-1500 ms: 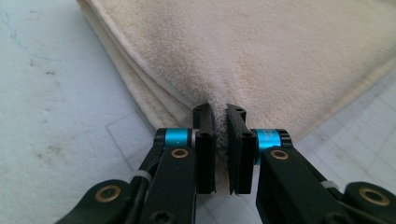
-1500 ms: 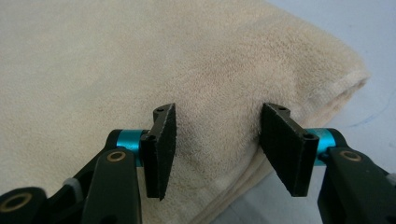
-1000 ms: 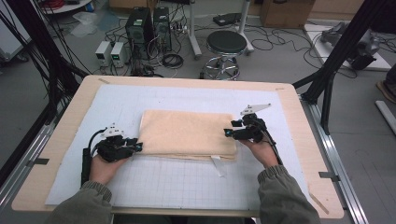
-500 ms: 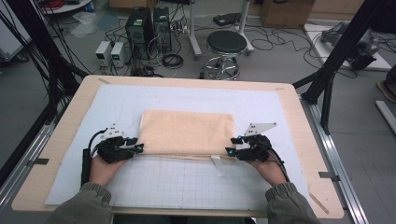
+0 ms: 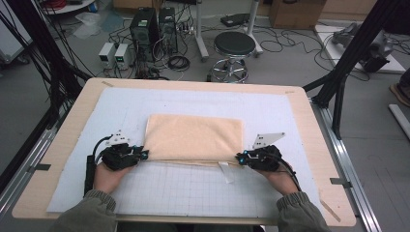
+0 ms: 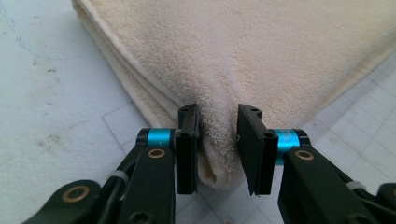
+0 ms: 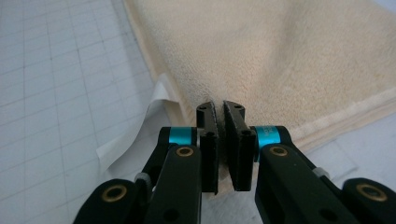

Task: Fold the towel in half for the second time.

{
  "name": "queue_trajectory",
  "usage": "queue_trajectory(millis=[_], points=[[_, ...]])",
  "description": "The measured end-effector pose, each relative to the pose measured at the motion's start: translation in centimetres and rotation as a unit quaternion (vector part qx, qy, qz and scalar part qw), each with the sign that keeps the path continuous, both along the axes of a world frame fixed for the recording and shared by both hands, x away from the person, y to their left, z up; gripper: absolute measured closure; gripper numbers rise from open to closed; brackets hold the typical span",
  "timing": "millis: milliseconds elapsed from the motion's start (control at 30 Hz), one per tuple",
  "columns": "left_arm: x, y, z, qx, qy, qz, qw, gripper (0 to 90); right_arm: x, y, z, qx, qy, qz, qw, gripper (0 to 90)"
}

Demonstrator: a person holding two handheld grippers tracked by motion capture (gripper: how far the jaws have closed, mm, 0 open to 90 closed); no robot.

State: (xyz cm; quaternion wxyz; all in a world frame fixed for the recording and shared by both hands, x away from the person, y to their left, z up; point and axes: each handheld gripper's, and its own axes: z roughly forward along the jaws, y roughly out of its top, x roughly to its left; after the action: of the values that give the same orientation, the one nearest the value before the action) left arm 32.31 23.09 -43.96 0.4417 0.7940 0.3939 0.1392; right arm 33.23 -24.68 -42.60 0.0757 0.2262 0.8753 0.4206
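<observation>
A folded beige towel lies on the white grid mat. My left gripper is at the towel's near left corner. In the left gripper view its jaws have just been closing and pinch a puckered fold of the towel. My right gripper is at the near right corner. Its jaws have just been closing and stand almost together, with the towel's edge clamped between them. Both grippers lie low on the mat, pointing inward at the towel.
A white label sticks out from under the towel's near edge, beside the right gripper. The wooden table rim frames the mat. On the floor beyond stand a stool, computer boxes and cables.
The right gripper has come from the towel's right edge toward the person to the near right corner, and its jaws have shut on the towel. The left hand has kept its place.
</observation>
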Motion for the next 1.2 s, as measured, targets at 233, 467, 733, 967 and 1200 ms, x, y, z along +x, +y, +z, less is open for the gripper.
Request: queue_trajectory(millis=[233,467,733,967,1200], points=[[-0.3,0.6,0.4,-0.018,-0.013,0.003,0.9998,59.0,-0.1,-0.4,0.6,0.047,-0.004,-0.034,0.9983,55.3],[-0.9,0.2,0.9,-0.016,-0.033,-0.009,0.9993,45.9,0.2,-0.8,0.8,0.072,-0.001,-0.073,0.9948,38.9],[-1.7,0.3,1.7,-0.022,-0.058,-0.009,0.9980,34.8,-0.2,-0.7,1.2,0.076,-0.016,-0.094,0.9926,29.8],[-2.5,0.5,2.0,-0.020,-0.064,-0.010,0.9977,28.6,-0.9,-0.4,1.3,0.079,-0.017,-0.095,0.9922,22.4],[-3.6,0.6,2.3,-0.017,-0.073,-0.007,0.9972,21.6,-1.9,-0.6,1.6,0.081,-0.020,-0.095,0.9919,17.6]])
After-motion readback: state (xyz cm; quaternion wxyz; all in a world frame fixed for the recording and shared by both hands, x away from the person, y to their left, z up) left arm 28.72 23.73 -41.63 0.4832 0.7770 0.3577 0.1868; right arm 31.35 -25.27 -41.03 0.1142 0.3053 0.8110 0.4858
